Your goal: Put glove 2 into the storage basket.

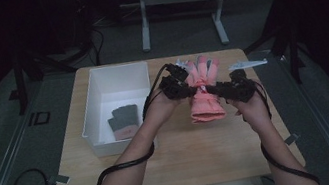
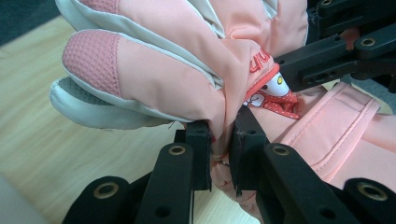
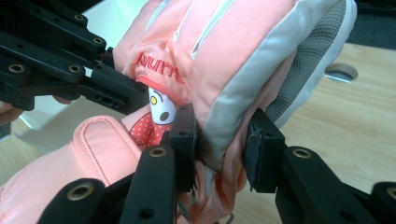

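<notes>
The pink glove (image 1: 204, 92) is pinched at its middle from both sides, between the left fingers (image 2: 198, 144) and the right fingers (image 3: 184, 140), apparently so it is carried level above the table (image 1: 188, 154) toward the bin (image 1: 100, 85).

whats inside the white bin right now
A dark grey glove with a pinkish cuff band lies on the floor of the white bin. The bin's near wall hides the strip of floor behind it, so anything there cannot be seen.
</notes>
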A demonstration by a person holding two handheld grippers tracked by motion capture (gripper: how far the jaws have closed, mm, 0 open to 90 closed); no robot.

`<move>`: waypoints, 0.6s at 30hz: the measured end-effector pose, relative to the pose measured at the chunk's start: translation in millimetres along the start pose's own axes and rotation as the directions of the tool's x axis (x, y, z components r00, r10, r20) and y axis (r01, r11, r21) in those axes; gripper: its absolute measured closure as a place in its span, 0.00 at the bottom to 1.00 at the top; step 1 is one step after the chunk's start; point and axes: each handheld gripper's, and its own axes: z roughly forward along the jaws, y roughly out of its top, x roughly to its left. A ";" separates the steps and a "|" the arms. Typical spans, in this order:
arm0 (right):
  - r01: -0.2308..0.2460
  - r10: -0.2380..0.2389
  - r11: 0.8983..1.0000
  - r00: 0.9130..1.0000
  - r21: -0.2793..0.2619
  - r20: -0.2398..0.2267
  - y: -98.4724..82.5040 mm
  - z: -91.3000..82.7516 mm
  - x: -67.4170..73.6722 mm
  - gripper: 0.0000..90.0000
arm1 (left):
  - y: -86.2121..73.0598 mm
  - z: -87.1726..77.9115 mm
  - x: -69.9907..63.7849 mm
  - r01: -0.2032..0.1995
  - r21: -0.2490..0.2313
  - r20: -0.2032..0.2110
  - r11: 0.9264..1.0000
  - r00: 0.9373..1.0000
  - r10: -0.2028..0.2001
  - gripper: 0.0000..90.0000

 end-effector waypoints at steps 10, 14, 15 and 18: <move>-0.001 0.001 1.000 1.000 -0.019 -0.032 24.6 7.7 23.1 0.75 | 4.7 -36.3 12.4 -0.006 0.021 -0.045 1.000 0.999 0.007 0.89; 0.009 -0.011 1.000 0.999 -0.026 -0.042 35.3 13.7 34.7 0.75 | 2.0 -51.8 18.8 0.000 0.014 -0.068 1.000 0.998 0.001 0.89; 0.009 -0.010 1.000 0.999 -0.025 -0.047 38.0 15.5 37.7 0.75 | 1.4 -55.9 21.0 0.005 0.017 -0.073 1.000 0.997 -0.004 0.89; 0.019 -0.021 0.999 0.998 -0.030 -0.054 46.4 21.7 47.2 0.75 | 0.1 -68.3 26.2 0.004 0.017 -0.098 1.000 0.995 -0.003 0.89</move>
